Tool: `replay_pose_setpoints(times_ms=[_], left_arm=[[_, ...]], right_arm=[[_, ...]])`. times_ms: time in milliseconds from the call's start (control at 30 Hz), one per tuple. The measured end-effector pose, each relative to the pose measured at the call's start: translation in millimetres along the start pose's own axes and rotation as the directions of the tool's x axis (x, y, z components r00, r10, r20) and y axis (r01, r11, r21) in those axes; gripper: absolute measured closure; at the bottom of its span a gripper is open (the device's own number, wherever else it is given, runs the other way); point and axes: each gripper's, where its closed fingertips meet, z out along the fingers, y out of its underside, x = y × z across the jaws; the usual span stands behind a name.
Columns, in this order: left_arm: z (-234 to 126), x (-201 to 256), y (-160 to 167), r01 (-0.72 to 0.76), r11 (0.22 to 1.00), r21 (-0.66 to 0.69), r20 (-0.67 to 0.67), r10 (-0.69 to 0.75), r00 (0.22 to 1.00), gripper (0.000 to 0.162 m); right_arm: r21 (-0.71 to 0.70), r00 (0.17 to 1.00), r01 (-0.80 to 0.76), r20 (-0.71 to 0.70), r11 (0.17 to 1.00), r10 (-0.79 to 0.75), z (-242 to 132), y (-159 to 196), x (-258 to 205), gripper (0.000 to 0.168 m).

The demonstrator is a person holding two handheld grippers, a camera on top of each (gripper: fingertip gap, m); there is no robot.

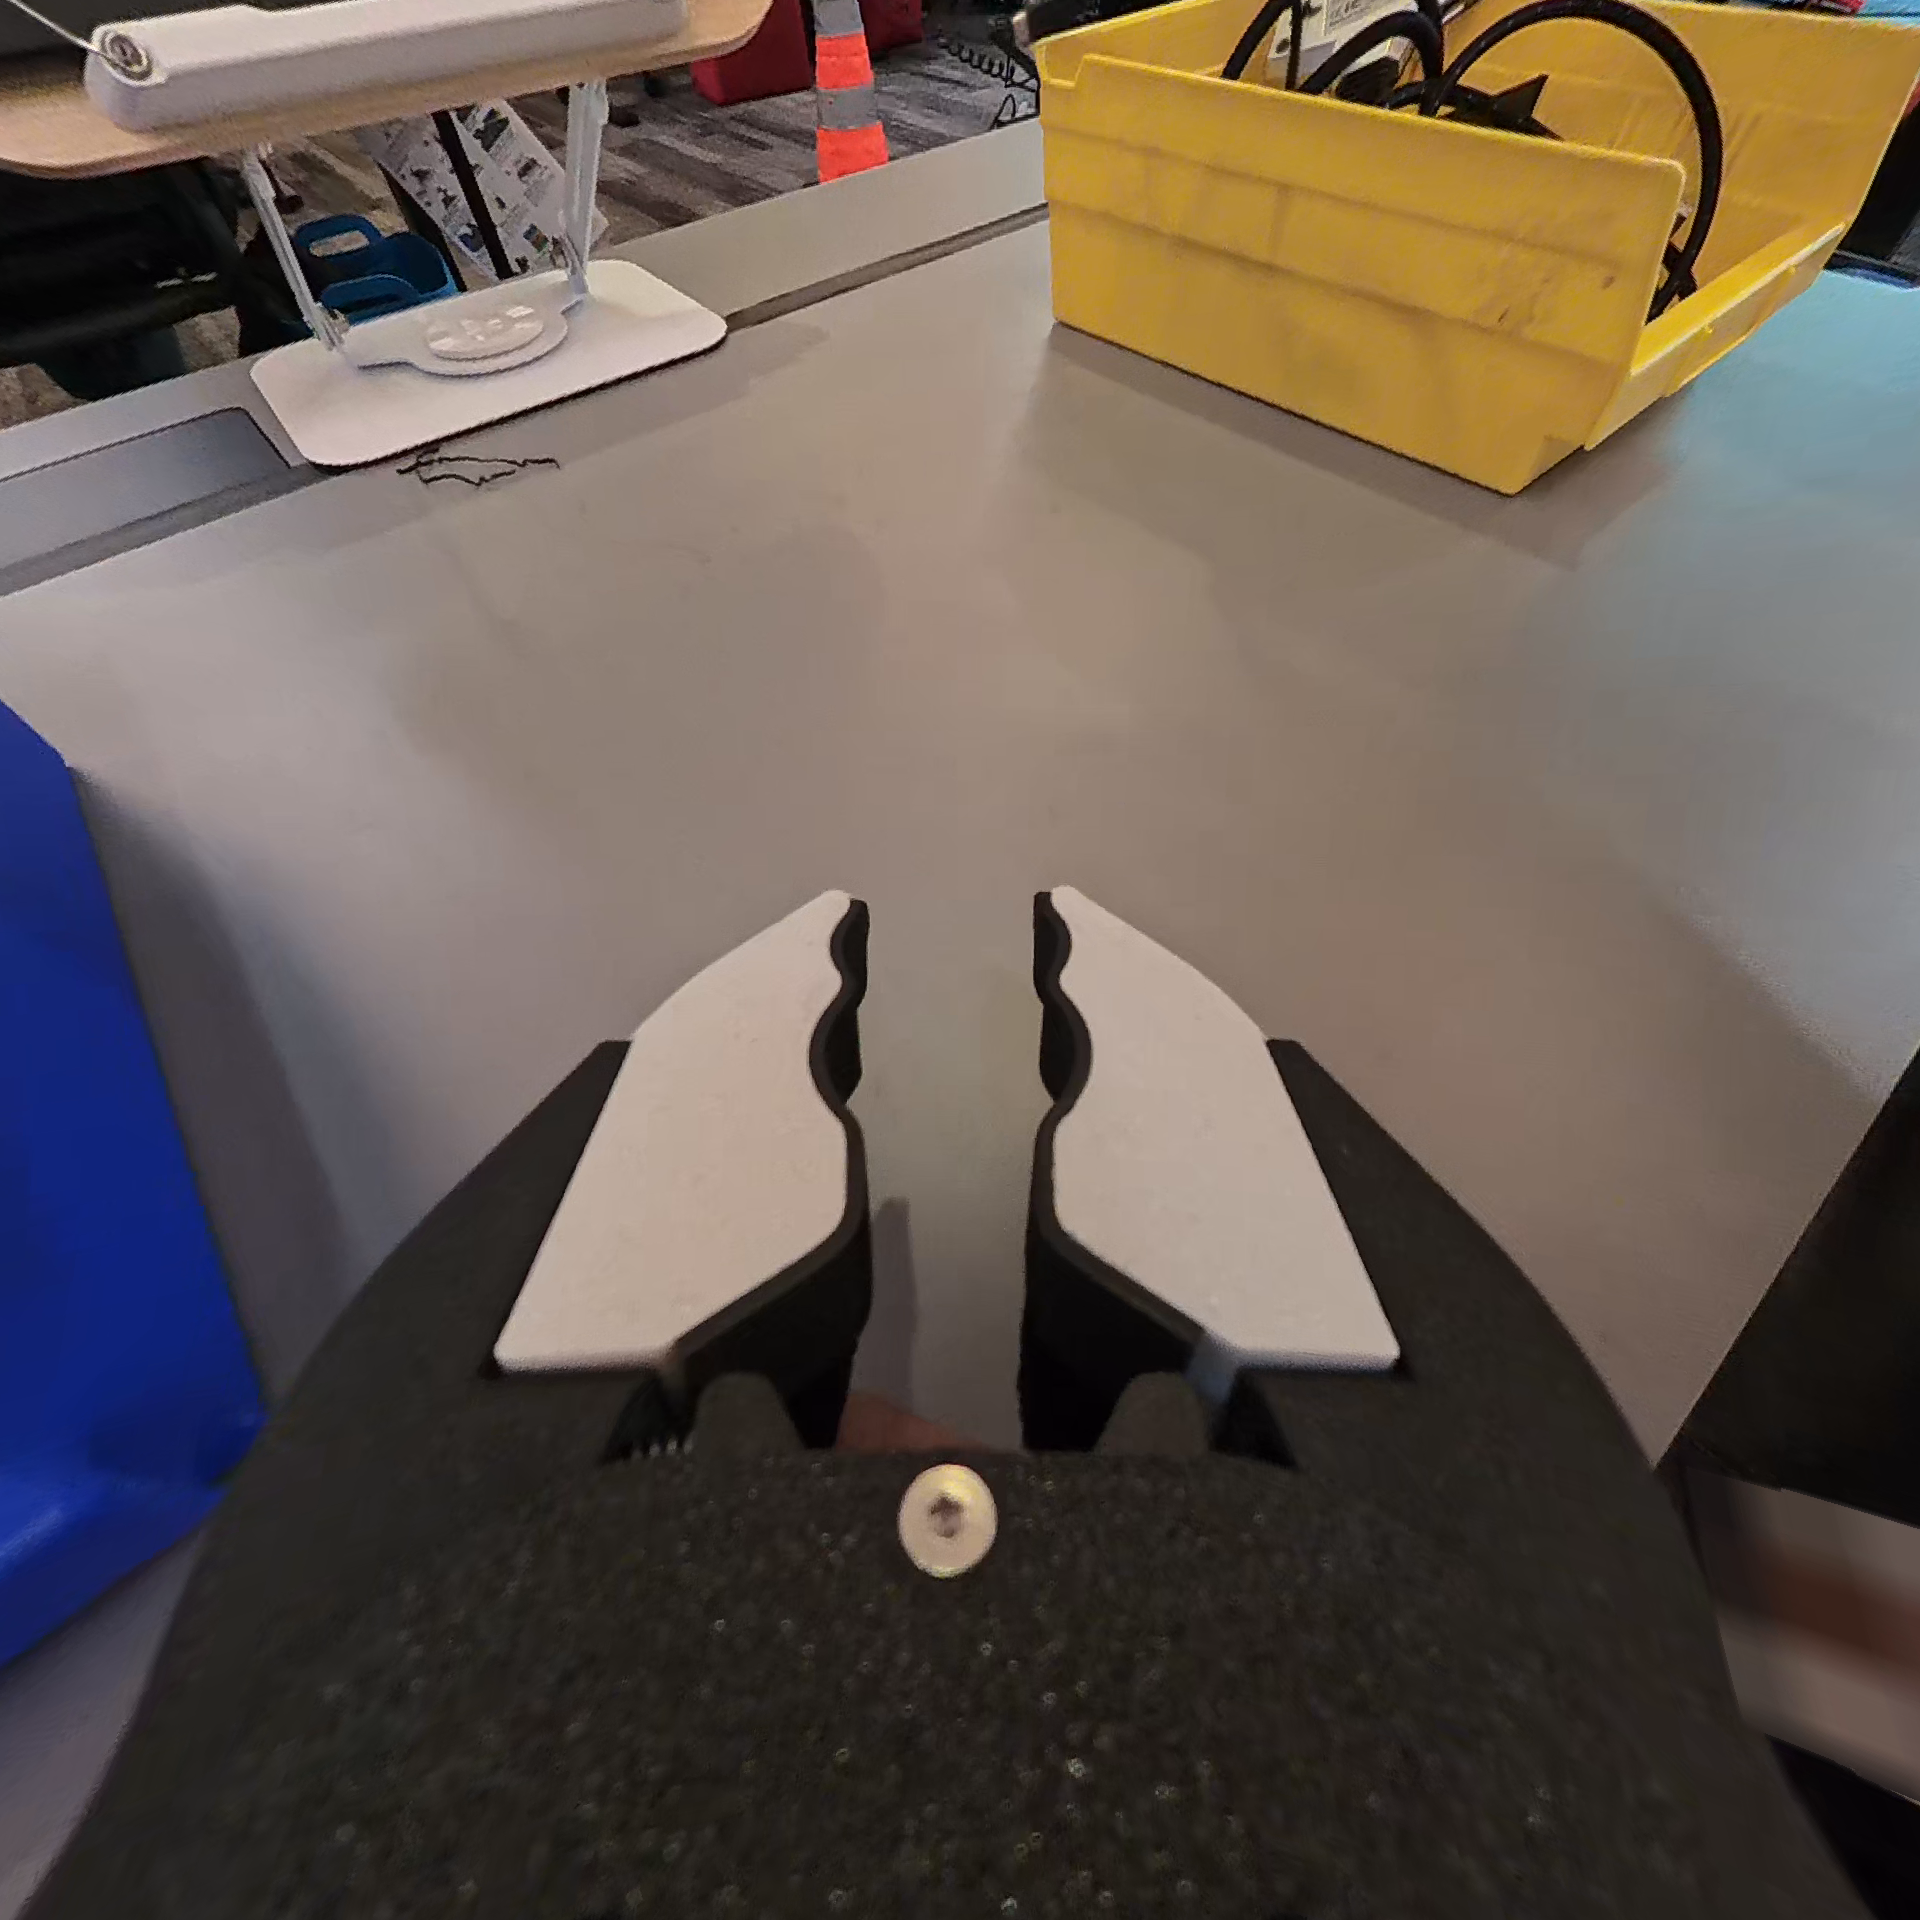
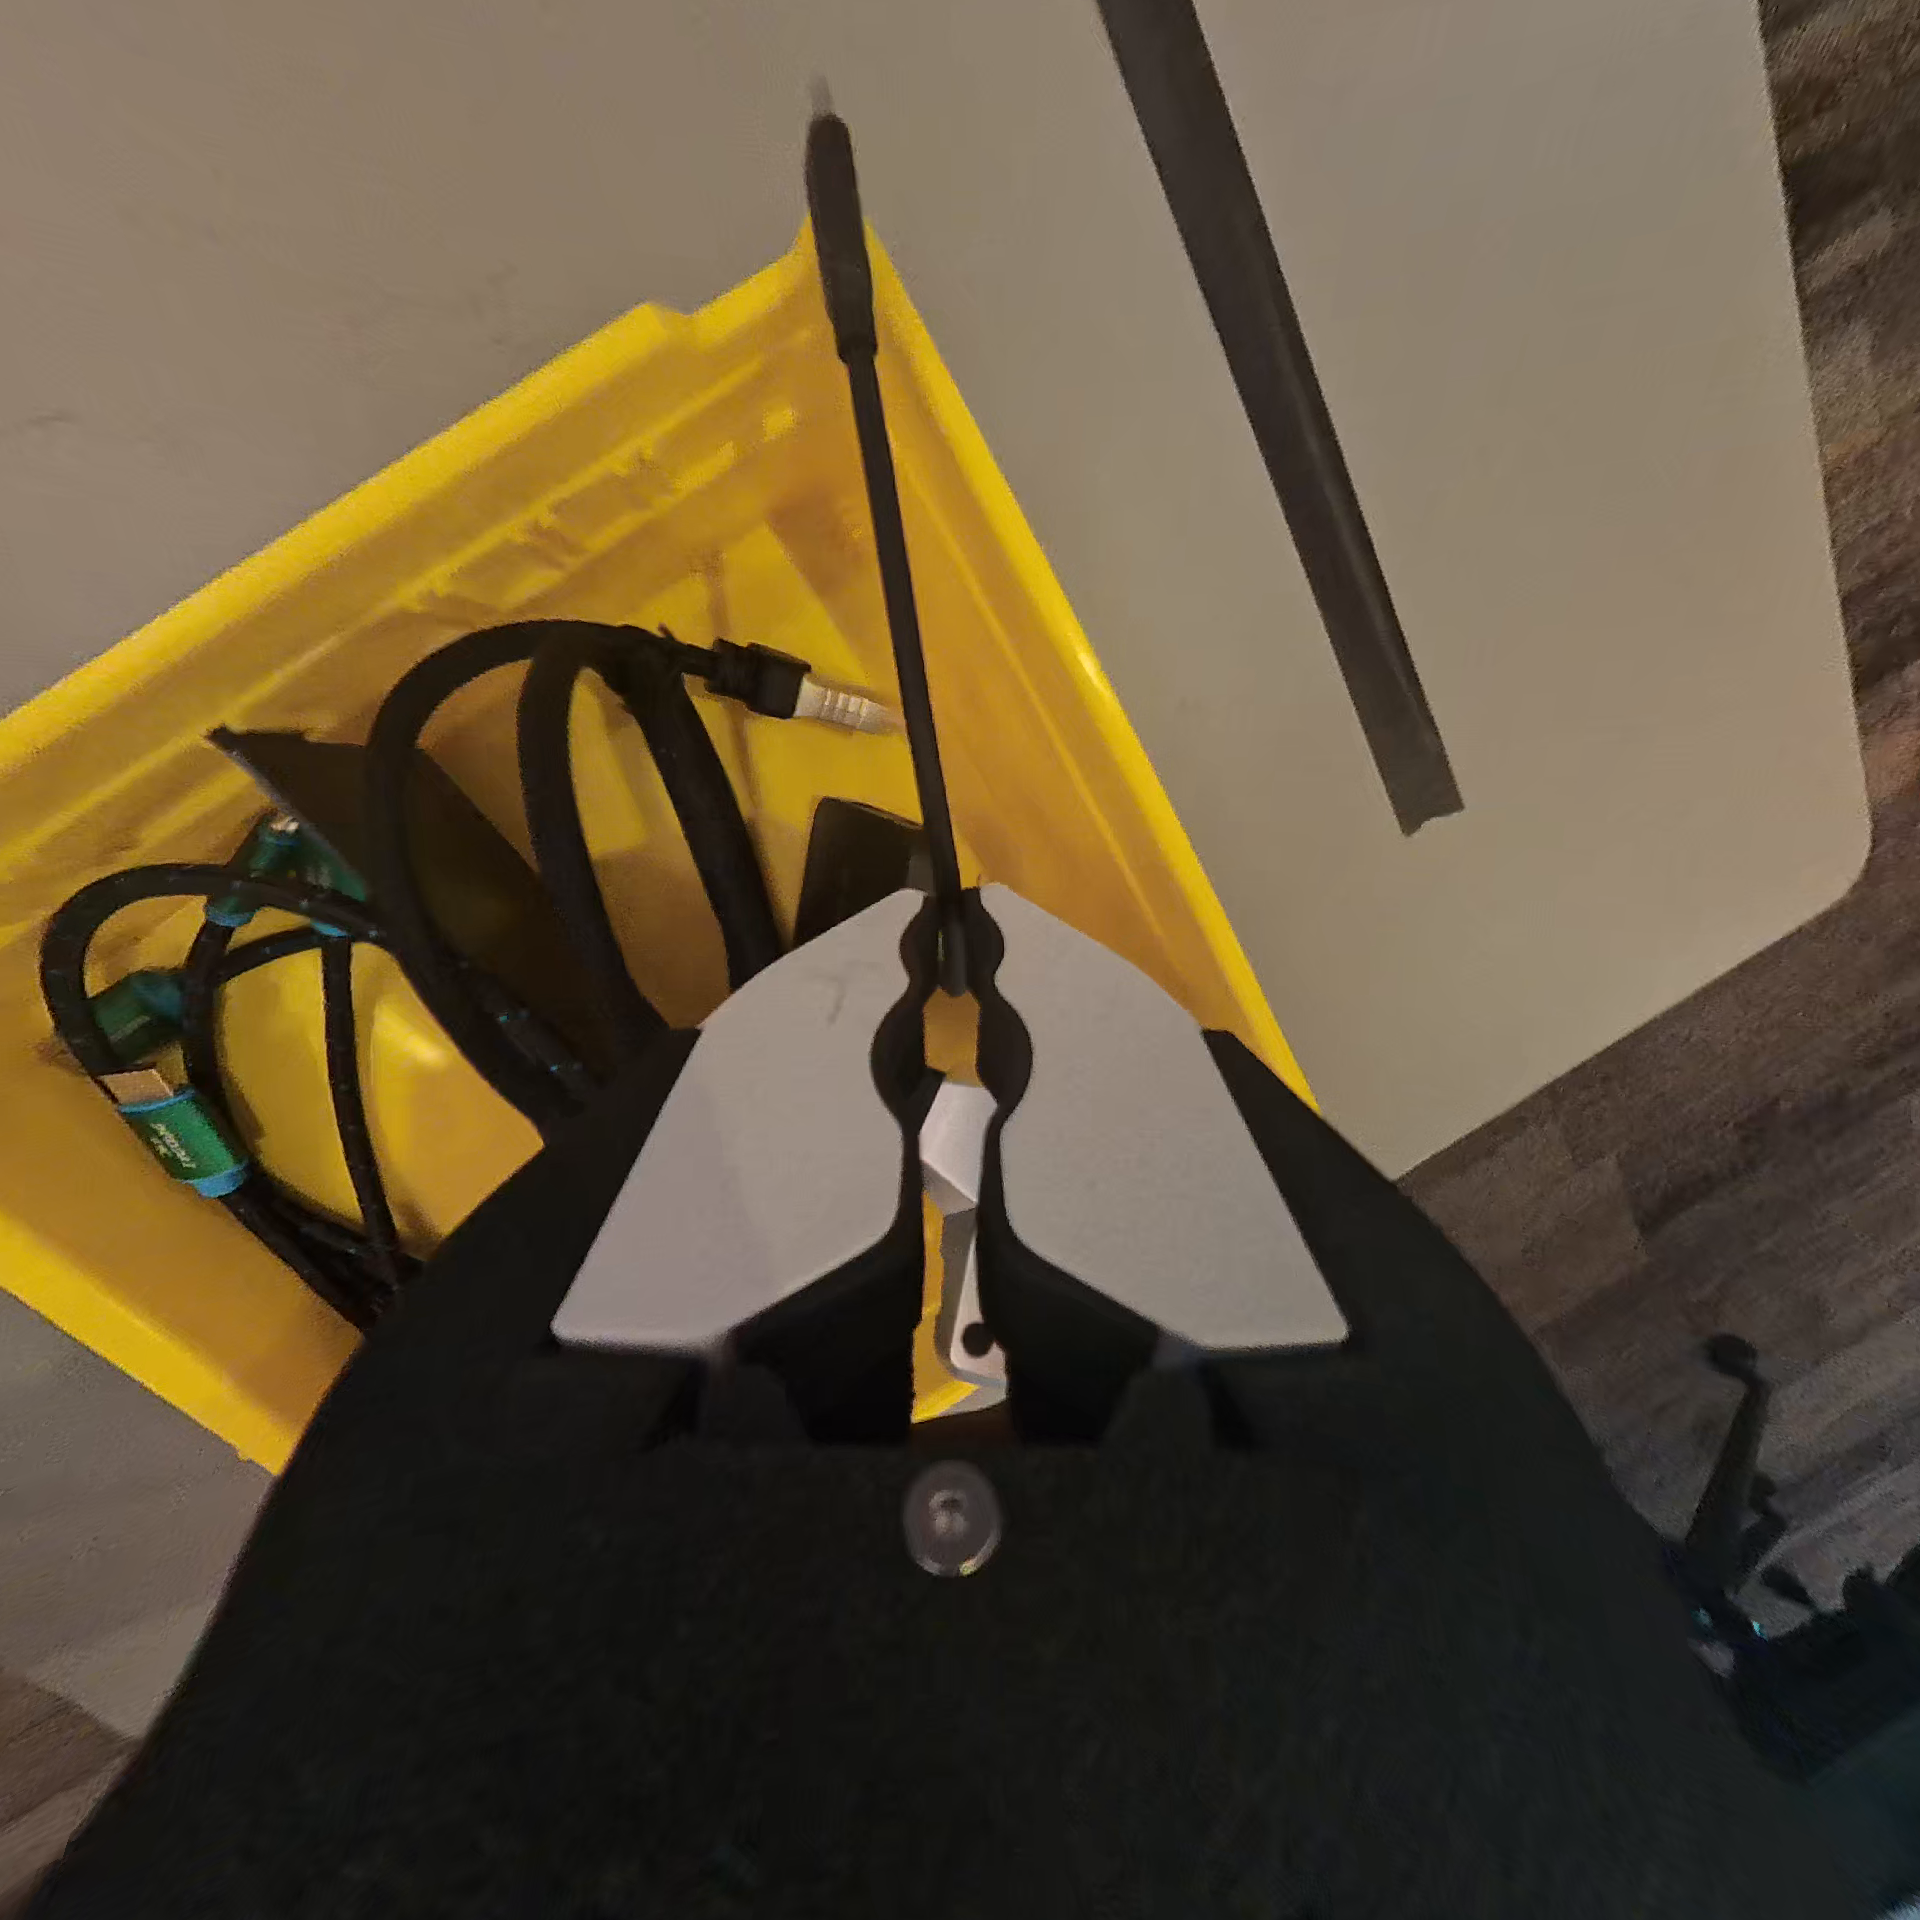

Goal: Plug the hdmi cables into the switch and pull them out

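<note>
My right gripper (image 2: 951, 920) is shut on a thin black cable (image 2: 883, 468) that runs up to a thicker plug end. A silver metal piece (image 2: 956, 1153), which may be the switch body, sits between the fingers below the tips. The gripper is above a yellow bin (image 2: 520, 499) that holds a coiled black braided HDMI cable (image 2: 644, 748) with a silver plug (image 2: 836, 707), a green-ended cable (image 2: 177, 1132) and a black box (image 2: 852, 842). My left gripper (image 1: 951, 914) is open and empty low over the grey table (image 1: 935, 623). The yellow bin (image 1: 1299, 281) stands far right of it.
A blue bin (image 1: 94, 1143) stands close at the left. A white stand (image 1: 488, 353) sits at the table's back left edge. A black strip (image 2: 1278, 395) lies on the table beyond the bin. The table's rounded corner (image 2: 1839, 883) and the carpet floor are at right. Across from one pair of fingers to the other is roughly 50 cm.
</note>
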Motion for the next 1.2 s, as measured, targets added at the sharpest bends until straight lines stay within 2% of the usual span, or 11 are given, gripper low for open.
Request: replay_pose_setpoints(times_ms=[200, 267, 367, 467, 633, 733, 833, 933, 1033, 1133, 1200], left_arm=[[0.1, 1.8, -0.2, -0.015, 1.000, -0.001, -0.001, 0.015, 1.000, 0.132], [-1.2, 0.9, 0.0, -0.012, 1.000, 0.000, 0.000, 0.012, 1.000, 0.132], [-4.0, -0.9, 1.1, -0.007, 1.000, 0.002, 0.001, 0.007, 1.000, 0.132], [-4.4, -4.1, 2.1, 0.010, 1.000, -0.004, 0.008, -0.010, 1.000, 0.132], [-17.2, -14.5, -11.1, 0.014, 0.998, 0.053, 0.070, -0.018, 0.997, 0.130], [-34.2, -22.1, -19.4, 0.025, 0.993, 0.113, 0.117, -0.038, 0.992, 0.130], [-56.6, -34.6, -20.4, 0.041, 0.985, 0.169, 0.198, -0.075, 0.977, 0.131], [-83.3, -46.7, -18.8, 0.040, 0.977, 0.208, 0.273, -0.098, 0.957, 0.133], [-108.0, -62.2, -9.4, 0.048, 0.975, 0.218, 0.346, -0.124, 0.930, 0.133], [-123.4, -78.1, -0.5, 0.031, 0.975, 0.220, 0.420, -0.123, 0.899, 0.132], [-125.0, -86.2, 2.3, 0.001, 0.979, 0.205, 0.458, -0.097, 0.884, 0.133]], right_arm=[[-0.303, 0.997, 0.048, -0.046, 0.952, -0.065, 40.3, 29.1, 8.0, 0.164], [-0.338, 0.992, 0.038, -0.099, 0.940, -0.076, 51.9, 35.4, 16.7, 0.164], [-0.264, 0.994, -0.036, -0.113, 0.964, 0.006, 51.6, 32.4, 21.1, 0.162], [-0.241, 0.989, -0.057, -0.146, 0.969, 0.022, 34.4, 35.2, 28.0, 0.136], [0.012, 0.932, -0.084, -0.352, 0.996, 0.083, -47.9, 0.5, 37.9, 0.133], [0.281, 0.879, -0.059, -0.441, 0.958, 0.184, -106.2, -24.5, -7.6, 0.131], [0.573, 0.842, -0.061, -0.409, 0.817, 0.350, -140.8, -25.5, -88.2, 0.133], [0.684, 0.816, -0.025, -0.407, 0.729, 0.411, -130.5, 3.5, -168.1, 0.131], [0.758, 0.786, -0.200, -0.254, 0.621, 0.563, -90.8, 31.5, -225.6, 0.131], [0.825, 0.556, -0.338, -0.213, 0.453, 0.803, -65.5, 70.0, -253.1, 0.135], [0.829, 0.606, -0.370, -0.126, 0.418, 0.786, -50.5, 63.2, -293.1, 0.135]])
